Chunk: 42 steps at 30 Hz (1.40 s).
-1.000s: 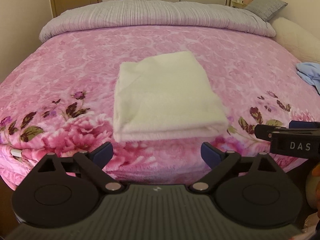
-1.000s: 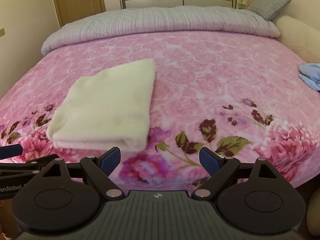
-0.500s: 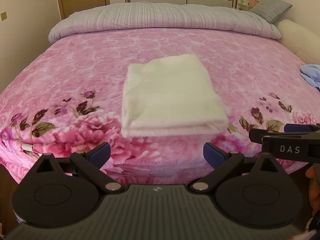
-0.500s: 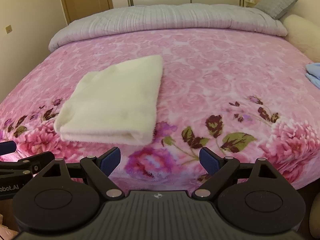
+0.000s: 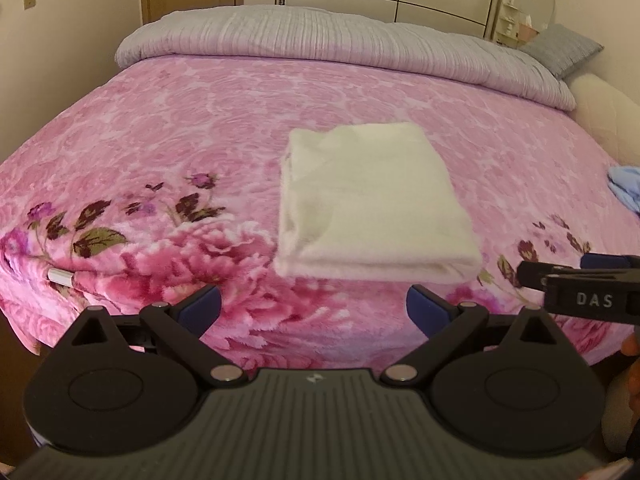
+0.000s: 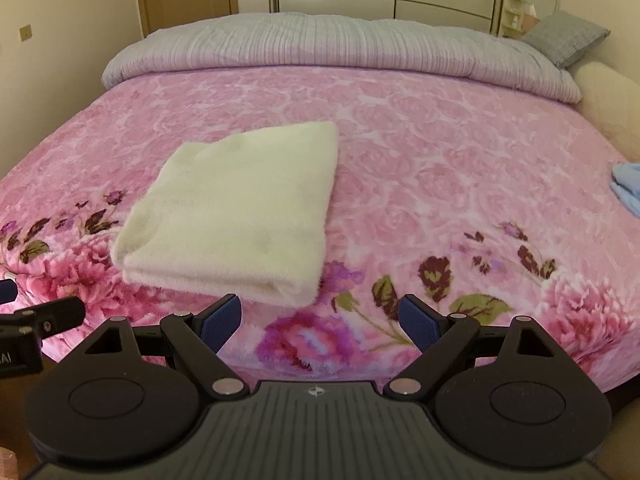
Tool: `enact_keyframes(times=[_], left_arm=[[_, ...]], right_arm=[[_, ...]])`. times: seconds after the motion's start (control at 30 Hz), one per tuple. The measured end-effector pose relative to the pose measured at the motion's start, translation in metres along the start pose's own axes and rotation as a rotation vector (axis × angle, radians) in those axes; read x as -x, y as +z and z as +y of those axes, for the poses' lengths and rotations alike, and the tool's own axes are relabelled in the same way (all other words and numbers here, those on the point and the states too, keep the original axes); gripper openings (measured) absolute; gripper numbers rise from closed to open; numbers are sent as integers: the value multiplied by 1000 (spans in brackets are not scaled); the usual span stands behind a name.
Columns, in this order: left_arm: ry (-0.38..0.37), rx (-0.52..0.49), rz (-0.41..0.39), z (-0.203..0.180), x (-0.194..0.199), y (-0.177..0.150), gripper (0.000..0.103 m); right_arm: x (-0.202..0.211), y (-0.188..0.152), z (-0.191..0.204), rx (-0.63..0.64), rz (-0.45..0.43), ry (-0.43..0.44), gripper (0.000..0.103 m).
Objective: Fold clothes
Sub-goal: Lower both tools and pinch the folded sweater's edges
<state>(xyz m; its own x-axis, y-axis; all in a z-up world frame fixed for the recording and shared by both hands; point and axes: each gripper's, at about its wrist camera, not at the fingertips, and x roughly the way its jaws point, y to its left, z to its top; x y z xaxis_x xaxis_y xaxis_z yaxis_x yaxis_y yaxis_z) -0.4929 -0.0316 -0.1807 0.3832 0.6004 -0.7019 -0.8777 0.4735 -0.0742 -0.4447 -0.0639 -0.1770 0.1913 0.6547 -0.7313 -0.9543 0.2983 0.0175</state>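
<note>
Cream folded garment (image 5: 372,204) lies flat on the pink floral blanket (image 5: 180,128) of the bed, near the foot edge, thick fold facing the cameras.

Left gripper (image 5: 313,307): fingers spread wide, nothing between them. Blue pads (image 5: 202,306) sit short of the bed's foot edge. Garment's near fold lies just beyond and above the gap between the fingers, slightly toward the right finger; apart, not touching.

Right gripper (image 6: 320,318): fingers likewise spread wide, empty. Garment (image 6: 240,208) lies ahead and to the left; its near right corner sits just beyond the left pad (image 6: 222,320), no contact visible. Open blanket fills the space ahead of the right finger.

Each gripper shows at the edge of the other's view, side by side, both off the bed.

Elsewhere: grey ribbed duvet (image 6: 340,48) bunched across the far end of the bed; grey pillow (image 6: 568,38) at far right; light blue cloth (image 6: 628,188) at the bed's right edge, well apart from the garment.
</note>
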Motion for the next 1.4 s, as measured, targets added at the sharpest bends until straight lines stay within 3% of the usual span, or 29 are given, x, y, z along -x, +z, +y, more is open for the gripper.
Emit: enact_keyframes(times=[0.23, 0.47, 0.6, 0.87, 1.1, 1.3, 1.4], left_arm=[[-97, 96, -13, 27, -15, 10, 98], [-295, 369, 43, 76, -66, 20, 94], [-355, 478, 83, 96, -102, 28, 92], [-418, 563, 183, 113, -182, 47, 76], [-520, 642, 235, 121, -225, 49, 76], [-577, 646, 253, 114, -244, 56, 73], [-600, 644, 263, 110, -253, 59, 72]], right_arm=[[-6, 9, 2, -3, -13, -13, 88], [-42, 12, -39, -218, 12, 205, 88], [-76, 20, -66, -356, 51, 281, 88], [-139, 32, -98, -526, 105, 463, 88], [-186, 36, -112, -634, 148, 520, 85], [-216, 39, -121, -739, 162, 606, 85], [-228, 42, -120, -768, 168, 653, 79]])
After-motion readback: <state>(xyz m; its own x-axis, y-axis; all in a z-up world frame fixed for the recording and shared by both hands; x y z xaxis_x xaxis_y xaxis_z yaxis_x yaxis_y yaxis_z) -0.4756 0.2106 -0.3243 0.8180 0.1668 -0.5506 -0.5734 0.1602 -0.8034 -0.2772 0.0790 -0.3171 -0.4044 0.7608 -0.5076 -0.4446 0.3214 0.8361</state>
